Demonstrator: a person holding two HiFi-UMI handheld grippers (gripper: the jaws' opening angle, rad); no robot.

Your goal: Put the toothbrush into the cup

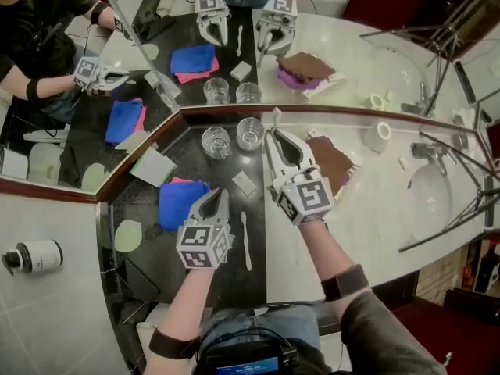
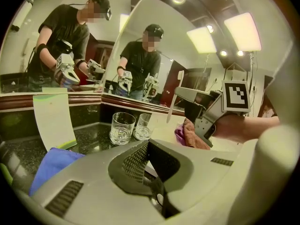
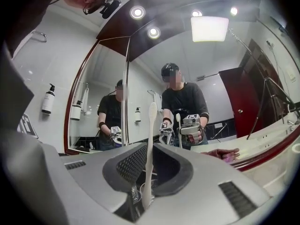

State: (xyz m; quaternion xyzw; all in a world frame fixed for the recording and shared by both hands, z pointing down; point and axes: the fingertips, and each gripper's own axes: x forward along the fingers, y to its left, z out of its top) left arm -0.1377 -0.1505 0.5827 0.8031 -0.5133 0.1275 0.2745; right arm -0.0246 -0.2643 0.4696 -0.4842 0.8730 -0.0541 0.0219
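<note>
Right gripper view shows our right gripper (image 3: 150,161) with fingers clamped on the toothbrush (image 3: 152,121) handle, head free, ready, we judge, for lowering into the cup (image 1: 250,133) at the worktop's (image 1: 375,209) back edge. Our left gripper (image 1: 220,198) hovers aside, fingers closed, empty.

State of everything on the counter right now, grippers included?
Left gripper: shut, empty.
Right gripper: shut on toothbrush, held upright.
Second toothbrush: lying flat on dark counter.
Left glass: upright, looks empty.
Right glass: upright, looks empty.
Blue cloth: folded, flat.
Brown towel: lying flat.
</note>
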